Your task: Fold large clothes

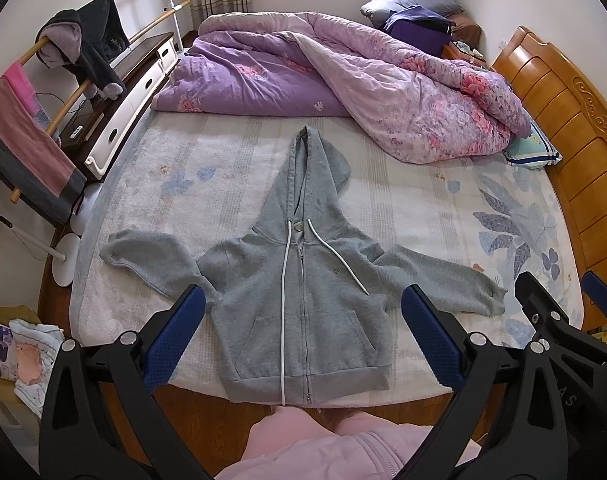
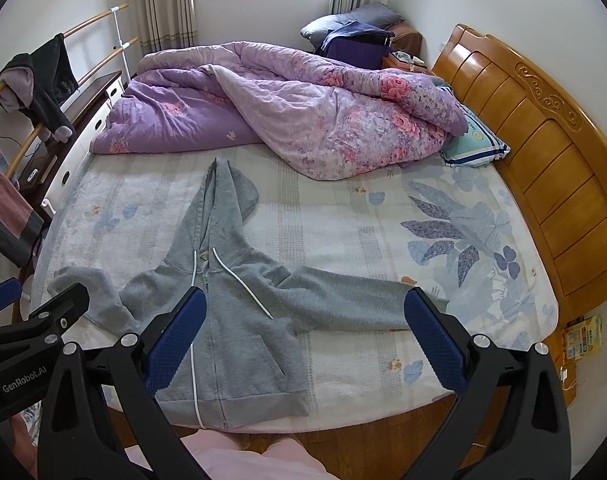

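A grey zip hoodie (image 1: 303,296) lies flat and face up on the bed, hood pointing away, both sleeves spread sideways, white drawcords down its front. Its hem reaches the near mattress edge. My left gripper (image 1: 301,300) hovers open above the hoodie's body, blue pads wide apart with nothing between them. In the right wrist view the hoodie (image 2: 239,320) sits left of centre, and its right sleeve (image 2: 351,300) stretches out between the fingers of my right gripper (image 2: 303,300), which is open and held above the bed. The right gripper's black frame (image 1: 551,320) shows at the left view's right edge.
A crumpled purple floral quilt (image 1: 343,80) covers the far half of the bed, with a pillow (image 1: 531,152) by the wooden headboard (image 1: 563,120). A clothes rack (image 1: 63,80) with hanging garments, a white drawer unit and a fan stand to the left. Pink-clad legs (image 1: 323,448) are at the near edge.
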A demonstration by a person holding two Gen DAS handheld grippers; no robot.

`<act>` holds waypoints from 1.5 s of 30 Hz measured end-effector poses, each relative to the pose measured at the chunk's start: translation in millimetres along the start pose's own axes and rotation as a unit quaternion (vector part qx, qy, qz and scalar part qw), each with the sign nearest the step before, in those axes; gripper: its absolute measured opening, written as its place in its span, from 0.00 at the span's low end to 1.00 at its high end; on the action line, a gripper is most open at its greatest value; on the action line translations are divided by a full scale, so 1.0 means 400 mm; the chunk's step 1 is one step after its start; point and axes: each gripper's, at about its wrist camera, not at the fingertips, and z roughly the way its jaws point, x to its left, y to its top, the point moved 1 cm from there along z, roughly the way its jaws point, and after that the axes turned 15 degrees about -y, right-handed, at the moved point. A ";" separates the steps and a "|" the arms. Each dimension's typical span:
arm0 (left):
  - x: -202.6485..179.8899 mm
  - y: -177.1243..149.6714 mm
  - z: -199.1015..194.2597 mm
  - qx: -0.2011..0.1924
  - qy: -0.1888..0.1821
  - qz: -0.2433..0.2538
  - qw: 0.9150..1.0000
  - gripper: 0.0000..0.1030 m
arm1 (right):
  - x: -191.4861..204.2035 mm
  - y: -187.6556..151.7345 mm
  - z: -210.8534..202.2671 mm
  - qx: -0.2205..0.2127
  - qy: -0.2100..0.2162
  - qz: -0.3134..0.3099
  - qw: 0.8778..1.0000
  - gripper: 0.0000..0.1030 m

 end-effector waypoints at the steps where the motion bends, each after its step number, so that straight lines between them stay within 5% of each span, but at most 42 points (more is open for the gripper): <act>1: 0.000 0.001 0.000 0.000 0.000 0.000 1.000 0.95 | 0.000 0.001 0.000 0.001 0.000 -0.001 1.000 0.93; 28: 0.007 -0.040 -0.018 -0.008 0.035 -0.052 0.998 0.95 | 0.014 0.010 -0.005 -0.018 0.036 -0.033 0.999 0.93; 45: 0.136 -0.195 -0.095 0.010 0.107 -0.195 0.975 0.95 | 0.149 -0.012 -0.008 -0.013 0.175 -0.141 0.974 0.93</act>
